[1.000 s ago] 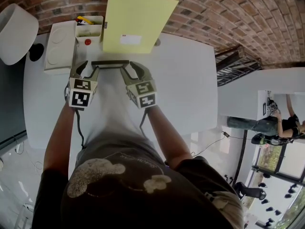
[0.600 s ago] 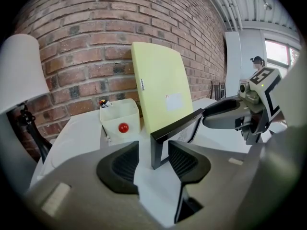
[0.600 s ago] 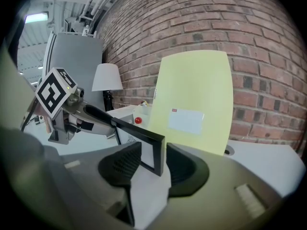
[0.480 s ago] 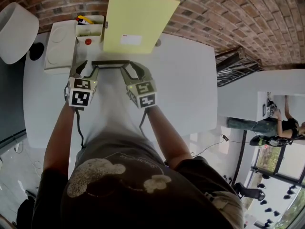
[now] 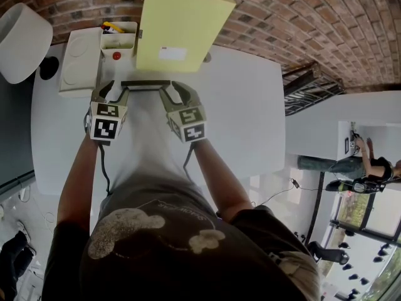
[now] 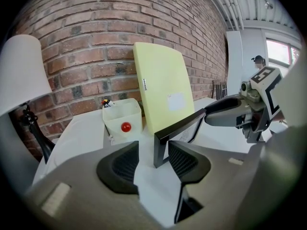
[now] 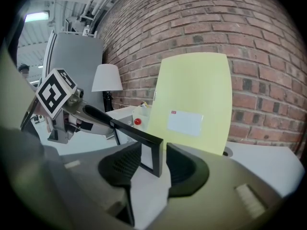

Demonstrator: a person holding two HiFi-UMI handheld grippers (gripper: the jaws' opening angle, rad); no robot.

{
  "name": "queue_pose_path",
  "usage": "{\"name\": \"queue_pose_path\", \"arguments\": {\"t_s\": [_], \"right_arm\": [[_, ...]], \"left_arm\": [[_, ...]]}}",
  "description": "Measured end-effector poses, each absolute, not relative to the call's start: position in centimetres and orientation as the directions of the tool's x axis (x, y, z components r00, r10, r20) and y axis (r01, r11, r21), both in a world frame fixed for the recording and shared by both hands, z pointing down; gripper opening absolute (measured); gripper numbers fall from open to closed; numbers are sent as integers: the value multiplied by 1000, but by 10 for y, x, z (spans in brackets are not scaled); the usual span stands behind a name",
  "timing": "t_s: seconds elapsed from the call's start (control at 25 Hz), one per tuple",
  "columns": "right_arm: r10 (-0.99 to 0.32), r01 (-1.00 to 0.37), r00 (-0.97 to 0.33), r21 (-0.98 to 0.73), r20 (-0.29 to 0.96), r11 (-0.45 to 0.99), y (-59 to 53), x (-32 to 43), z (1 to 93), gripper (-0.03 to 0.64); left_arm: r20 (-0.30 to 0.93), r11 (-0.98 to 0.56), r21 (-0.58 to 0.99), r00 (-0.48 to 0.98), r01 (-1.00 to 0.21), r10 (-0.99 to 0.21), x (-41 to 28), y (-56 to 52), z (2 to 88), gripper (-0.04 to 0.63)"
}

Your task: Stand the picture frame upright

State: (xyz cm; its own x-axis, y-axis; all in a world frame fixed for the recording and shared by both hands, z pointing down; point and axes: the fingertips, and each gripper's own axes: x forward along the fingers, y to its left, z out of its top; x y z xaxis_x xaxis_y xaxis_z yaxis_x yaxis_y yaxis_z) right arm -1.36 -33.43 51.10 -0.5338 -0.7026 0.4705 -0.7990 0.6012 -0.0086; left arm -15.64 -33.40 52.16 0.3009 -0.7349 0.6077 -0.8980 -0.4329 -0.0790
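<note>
The picture frame (image 5: 145,83), thin and black, stood on its lower edge on the white tabletop (image 5: 250,105), about upright, so that the head view showed only its top edge as a narrow bar between the two grippers. The left gripper (image 5: 118,88) straddled the frame's left end. In the left gripper view its jaws stood partly open, with the frame's near corner (image 6: 157,150) between them. That corner lay close against the right-hand pad (image 6: 184,159), and a clear strip of tabletop showed between it and the other pad, so the gripper was not clamped on it. The right gripper (image 5: 173,88) straddled the opposite end in the same way. In the right gripper view the frame's corner (image 7: 152,159) sat between jaws that were also partly open, with a thin sliver of light showing between it and the right-hand pad. Just behind the frame a large pale yellow board (image 5: 182,24) leaned against the brick wall (image 5: 282,17). To its left stood a white container (image 5: 118,39) with a small red knob (image 6: 125,127) on its front. A flat white tray (image 5: 80,61) lay beside that, and a white lamp shade (image 5: 22,42) stood at the tabletop's far left corner.
</note>
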Motion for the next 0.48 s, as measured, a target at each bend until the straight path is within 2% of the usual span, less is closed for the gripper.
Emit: {"name": "queue_pose_path", "arguments": {"t_s": [0.48], "right_arm": [[-712, -805, -527, -2, 464, 594, -329, -11, 506, 167]], "left_arm": [[612, -436, -72, 306, -897, -729, -155, -328, 519, 204]]}}
